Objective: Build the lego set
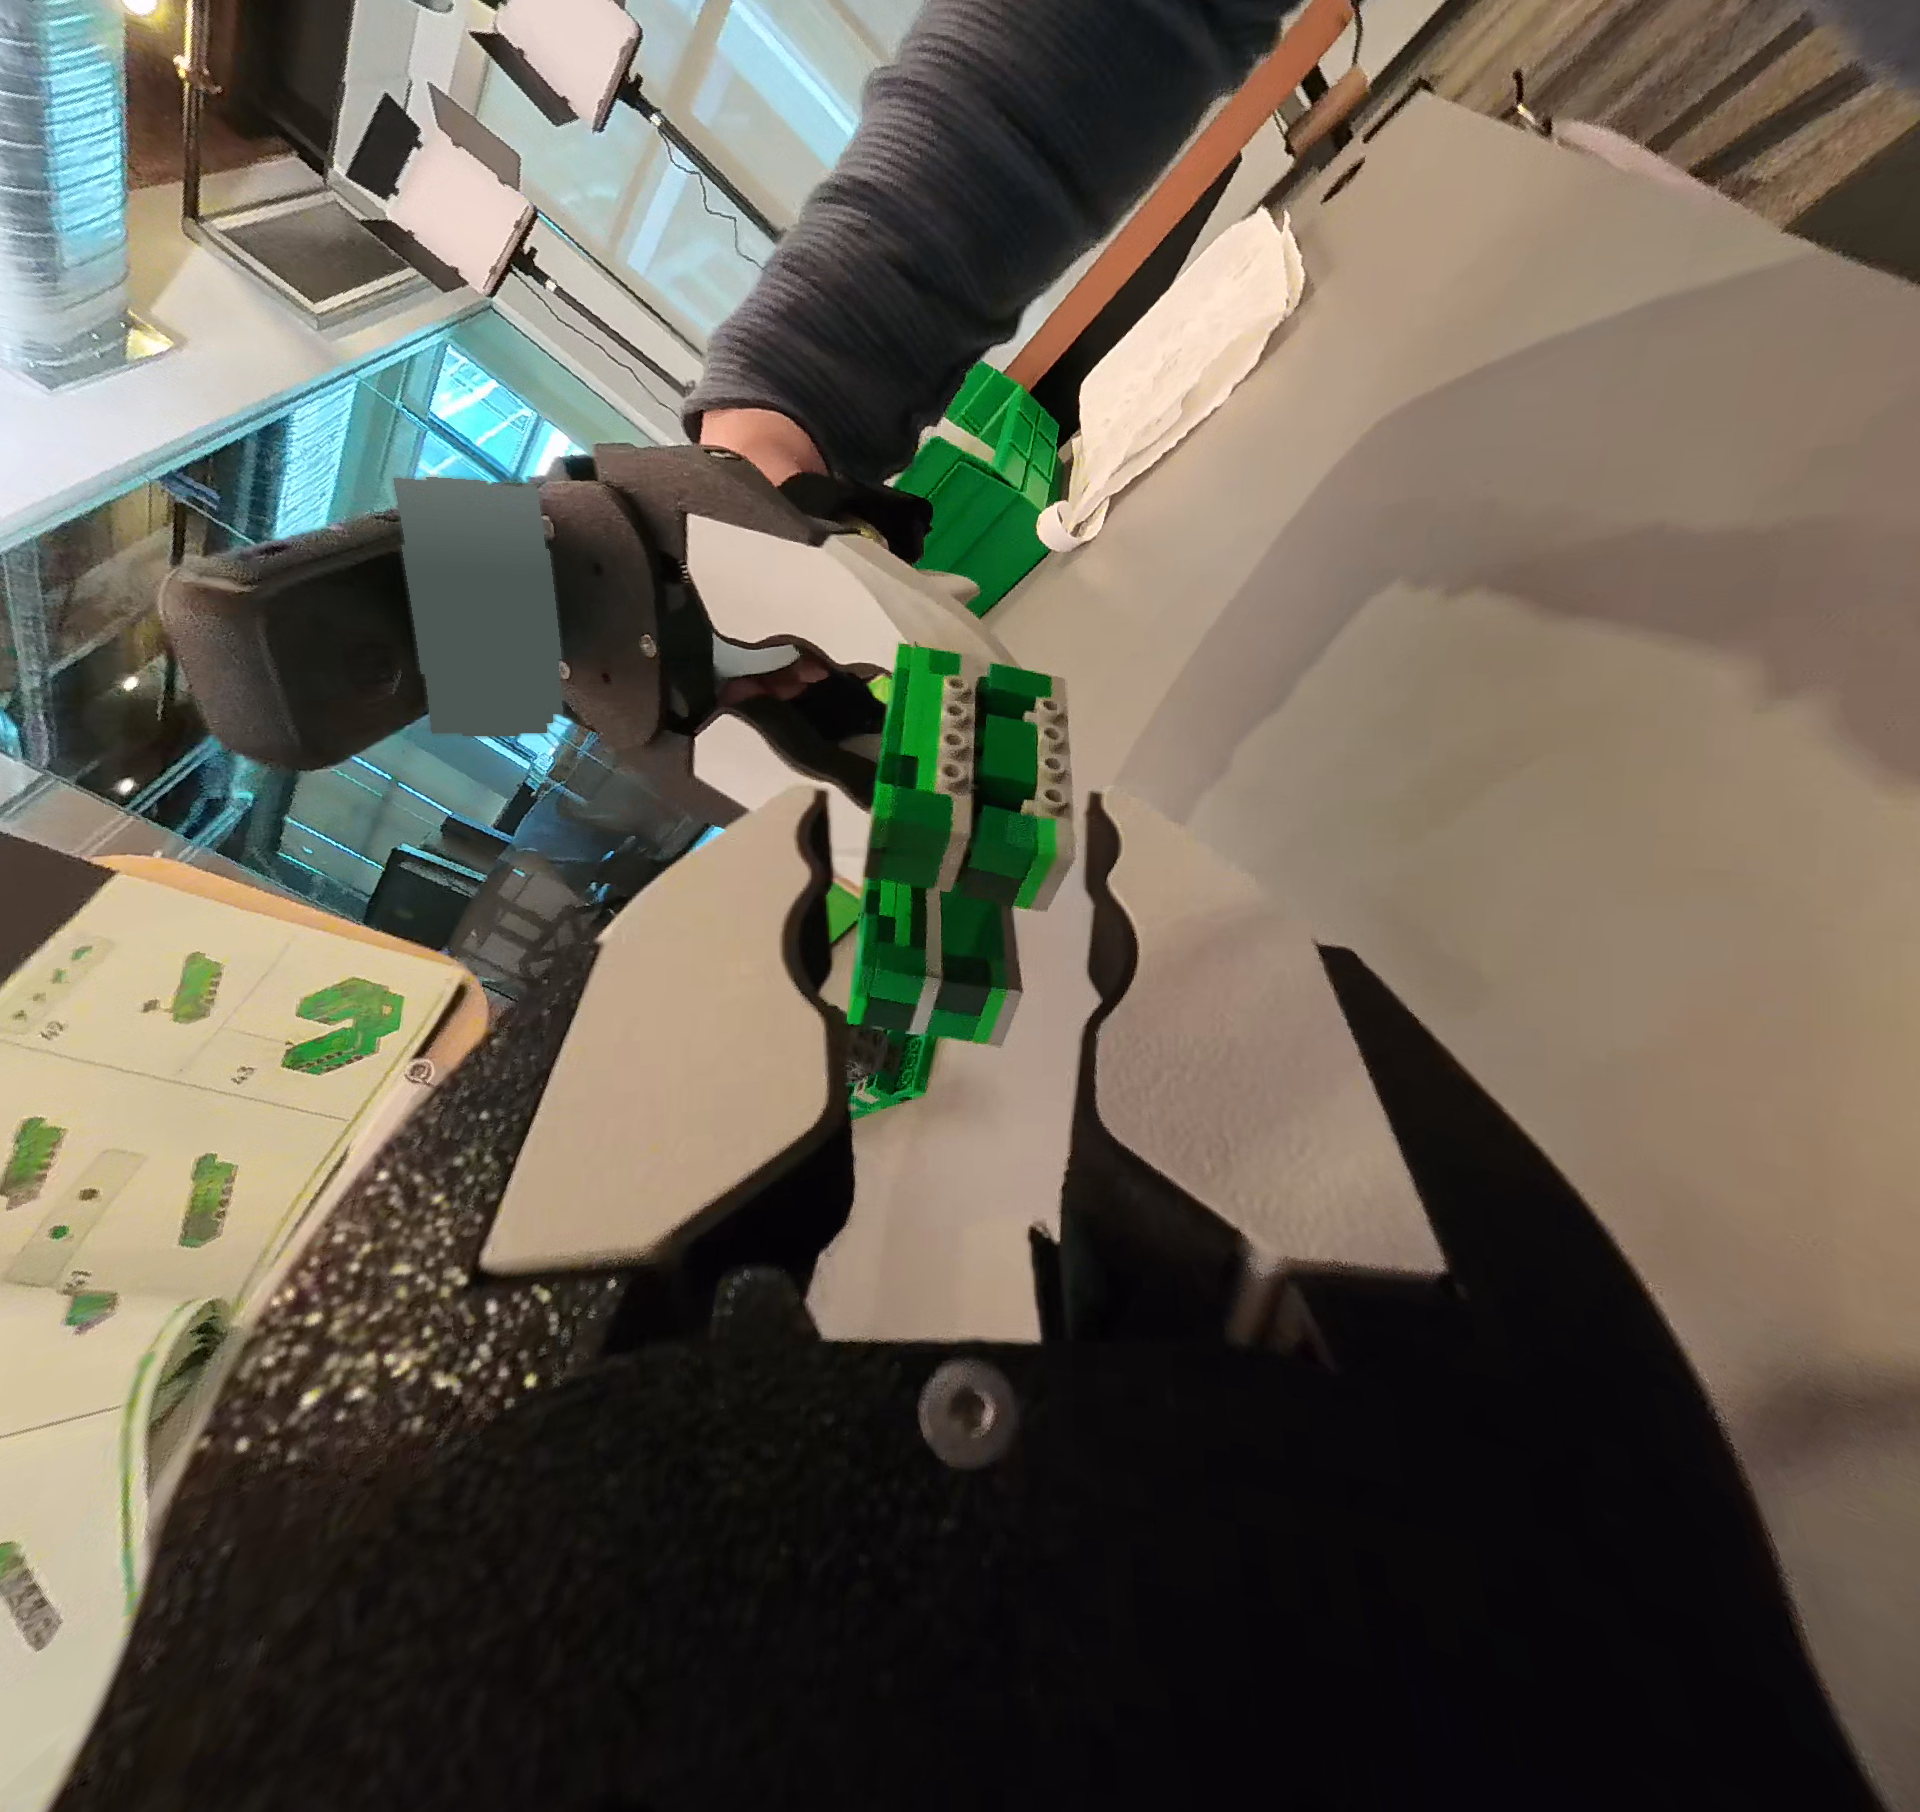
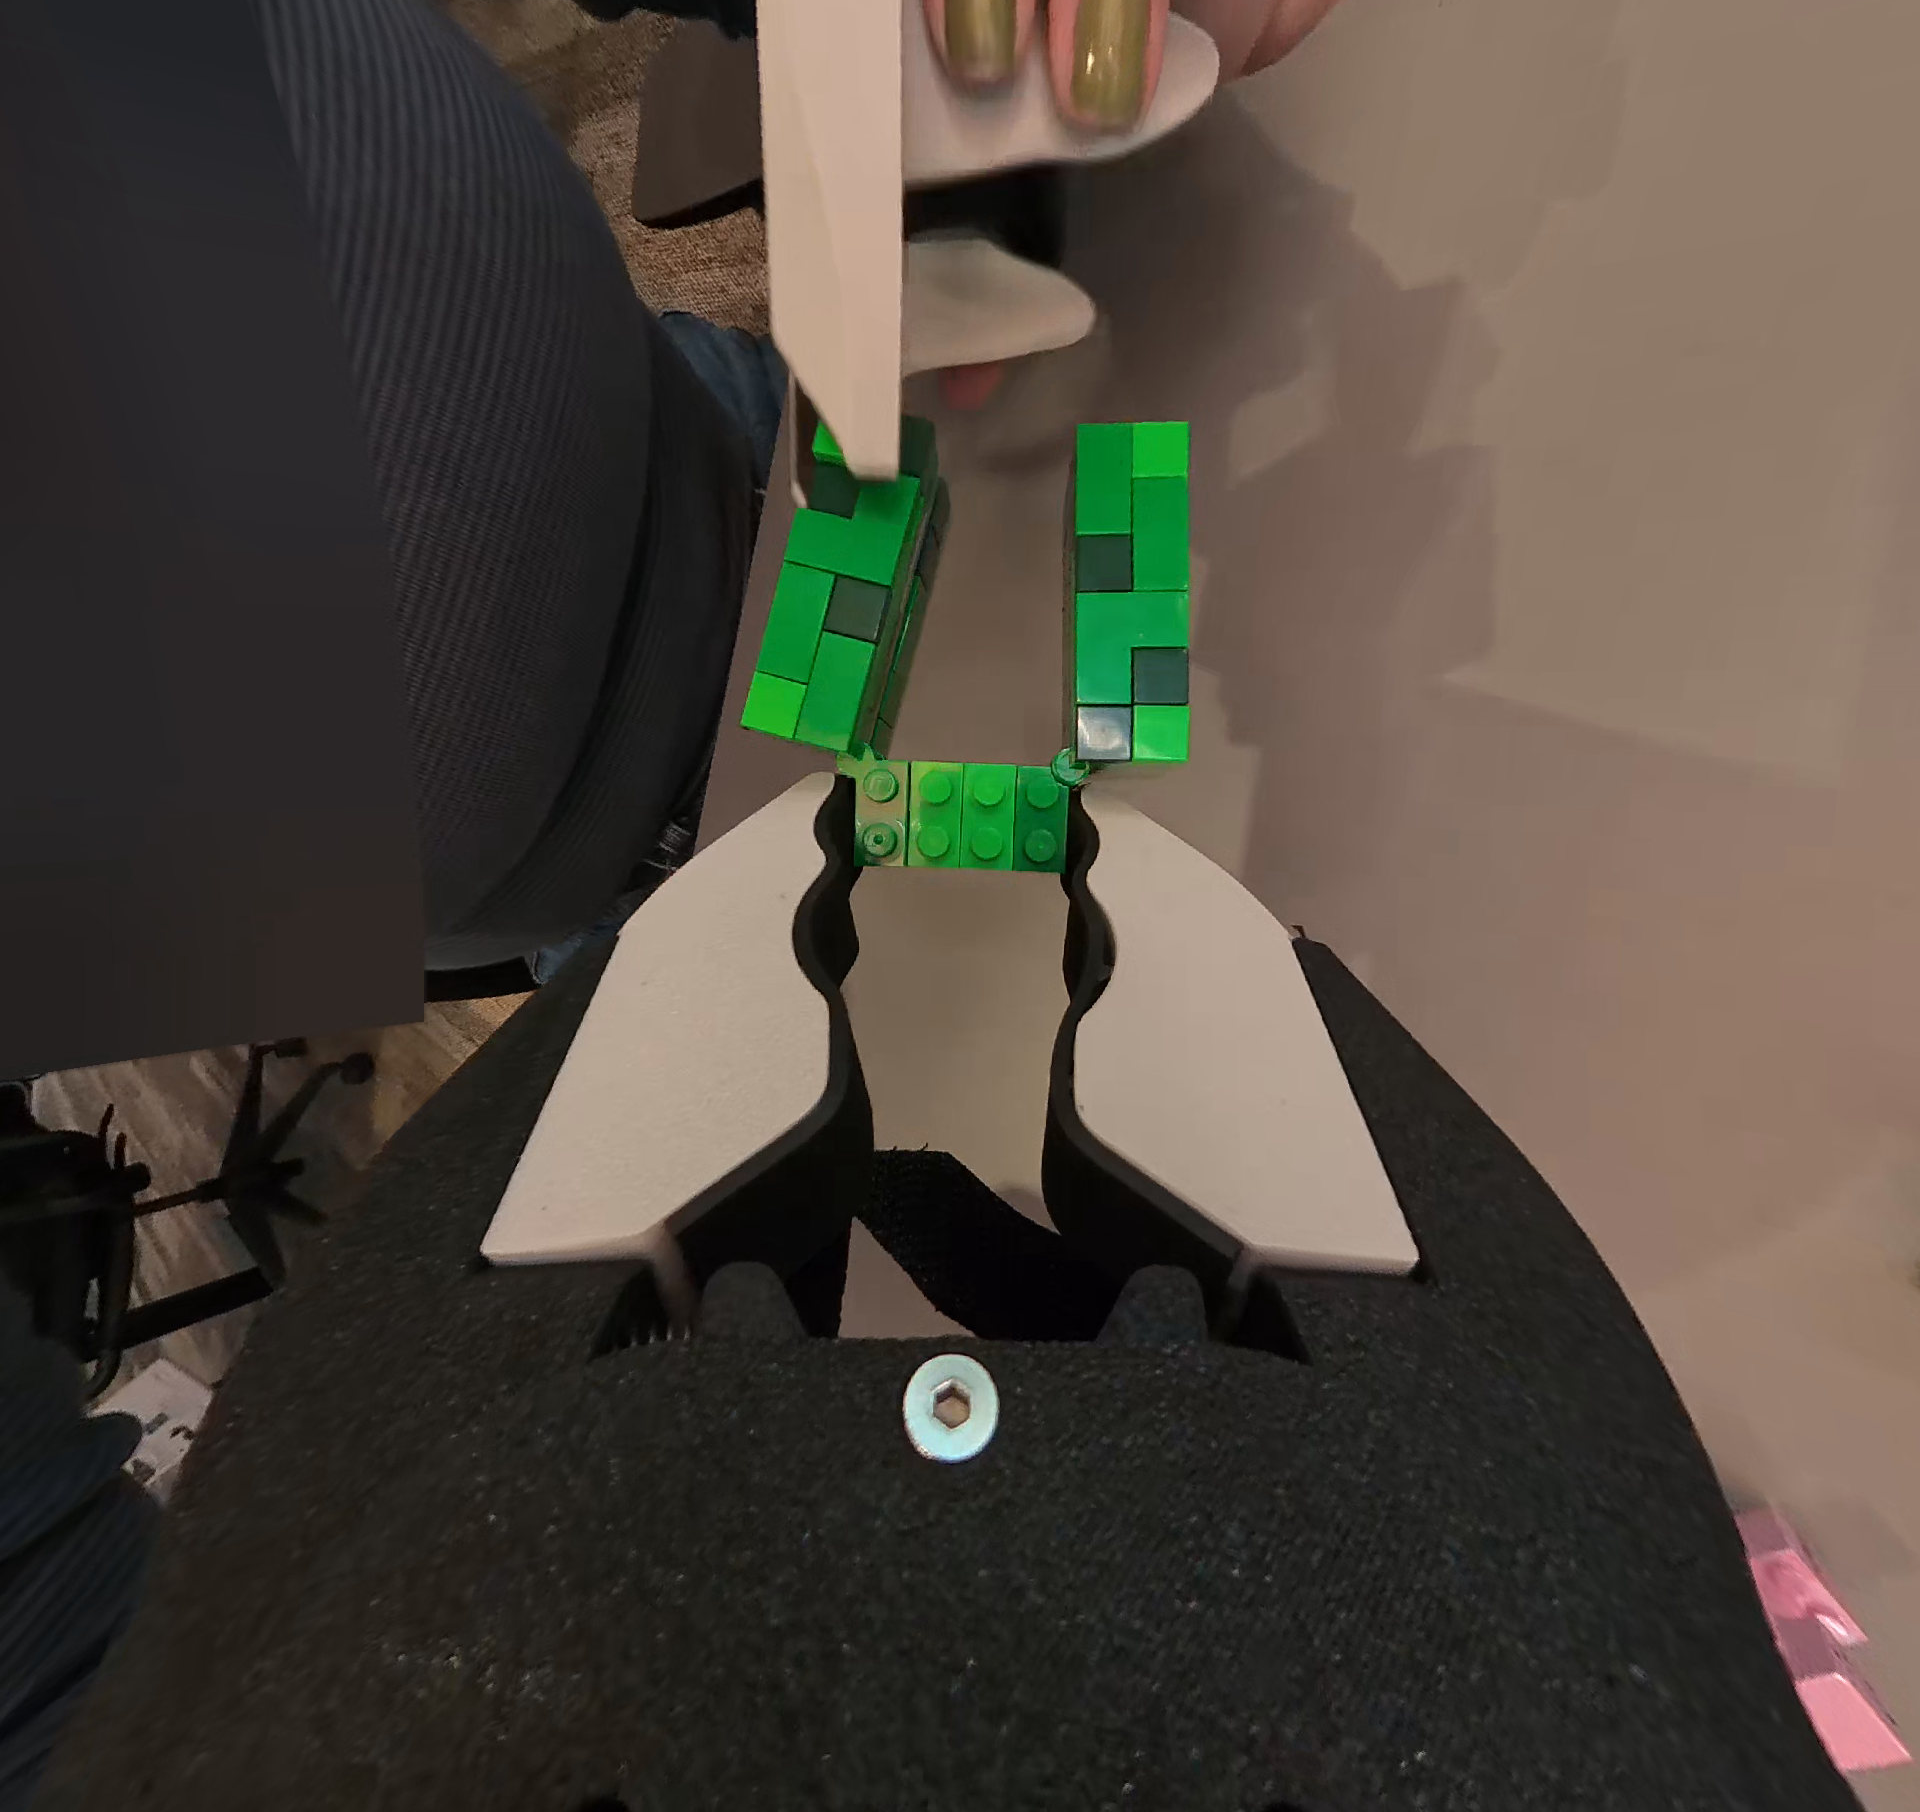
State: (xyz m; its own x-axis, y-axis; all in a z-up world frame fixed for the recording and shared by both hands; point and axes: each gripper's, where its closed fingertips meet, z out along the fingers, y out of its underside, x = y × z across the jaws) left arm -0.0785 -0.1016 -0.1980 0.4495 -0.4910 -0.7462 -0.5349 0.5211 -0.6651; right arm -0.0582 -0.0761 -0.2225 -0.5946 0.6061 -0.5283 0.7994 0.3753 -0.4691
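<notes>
Right claw [image 2: 961,812] is clamping one green lego build [image 2: 961,815] by its studded base, two hinged panels sticking up. Left claw [image 1: 956,915] is gaping wide, gripping nothing, fingertip [image 2: 868,453] touching one panel above the tabletop [image 1: 1558,515].

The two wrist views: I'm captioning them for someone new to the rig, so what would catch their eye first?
First, the bright green lego assembly, held up off the table: the right gripper pinches its studded middle block, and two tiled arms rise from it. Next, one finger of the left gripper comes down from above onto the tilted arm on the left of the right wrist view. In the left wrist view, an open instruction booklet lies at the left edge.
</notes>
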